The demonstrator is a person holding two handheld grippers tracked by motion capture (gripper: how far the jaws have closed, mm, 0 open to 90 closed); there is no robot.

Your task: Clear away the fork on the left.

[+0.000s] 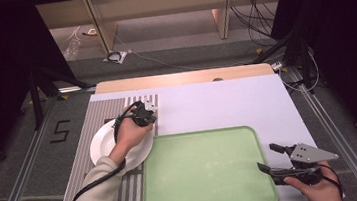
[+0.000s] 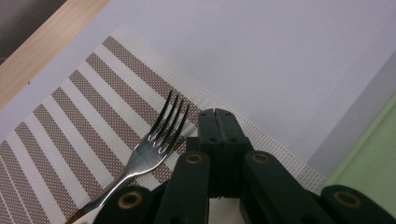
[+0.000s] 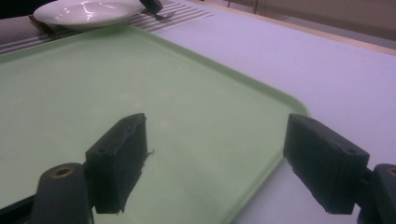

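At the counter's (image 1: 227, 100) ten o'clock corner, the left gripper (image 1: 148, 109) hangs low over a brown-and-cream striped woven placemat (image 1: 98, 114), its jaws pressed flat together with nothing between them. A polished steel fork (image 2: 161, 140) lies on that placemat just beside the closed tips, tines pointing away from the hand; its handle runs back under the gripper body, and whether the gripper touches it cannot be told. With the jaws empty so near the fork, the likely reading is that the fork is the thing being handled here, either just laid at the plate's side or about to be nudged straight.

A round white ceramic plate (image 1: 101, 144) sits on the placemat at about nine o'clock, the person's left wrist crossing over it; the fork alongside suggests a place setting being built or cleared. A large pale green plastic tray (image 1: 207, 173) takes up the six o'clock stretch, its left edge close against the plate and bare of anything, seemingly the carrier for the tableware.

Over at four o'clock, the right gripper (image 1: 278, 159) waits at the tray's right rim with its jaws spread wide and holding nothing. Held level and out of the way, it appears parked there to steady or lift the tray when its turn comes.
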